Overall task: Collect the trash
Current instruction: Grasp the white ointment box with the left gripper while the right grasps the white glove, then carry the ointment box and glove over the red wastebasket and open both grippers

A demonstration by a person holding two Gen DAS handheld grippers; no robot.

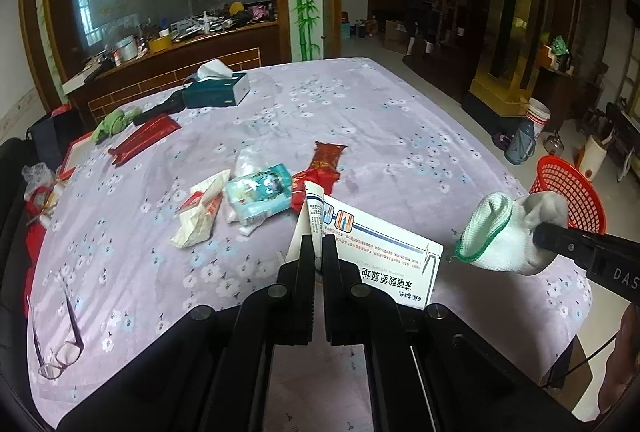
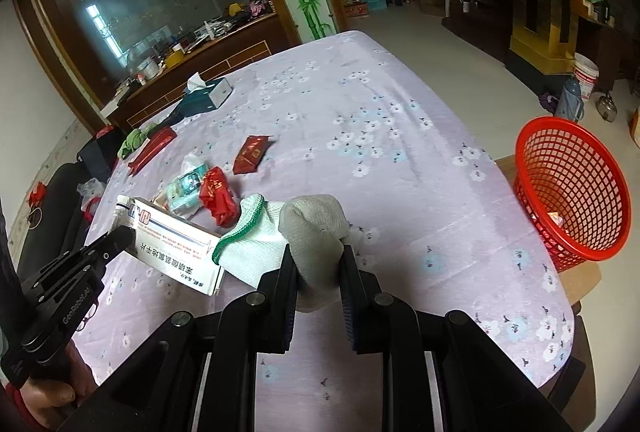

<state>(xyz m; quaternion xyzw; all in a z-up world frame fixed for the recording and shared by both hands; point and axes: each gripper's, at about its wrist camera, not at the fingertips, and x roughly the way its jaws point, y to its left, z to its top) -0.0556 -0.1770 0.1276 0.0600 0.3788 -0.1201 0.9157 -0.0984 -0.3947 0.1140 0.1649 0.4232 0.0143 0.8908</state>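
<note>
Two grippers up over the table point(image 1: 400, 119), each carrying something. Left gripper point(image 1: 319, 252): jaws nearly together, pinched on the flap end of a white medicine box point(image 1: 384, 252) with blue-red printing; box held off the cloth, tilted. Right gripper point(image 2: 319, 264): jaws part-closed, clamped on the grey fingers of a white knit glove point(image 2: 288, 236) with green cuff trim; cuff end hangs toward the box, close to it, contact cannot be told.

Landmark: red basket point(image 2: 572, 191), standing off the table's edge on a lower wooden surface, a scrap of something inside. Glove is near the basket, with the box on the glove's far side.

Still on the floral cloth, well away from the basket: red crumpled wrapper point(image 2: 218, 195), teal tissue pack point(image 2: 186, 187) just beside it, red packet point(image 2: 252, 153), long red wrapper point(image 2: 152, 147), green rag point(image 2: 134, 141). Crumpled paper wrapper point(image 1: 202, 213) beside the teal pack. Tissue box point(image 1: 216, 91) at the far side. Eyeglasses point(image 1: 60, 352) farthest from the basket.
</note>
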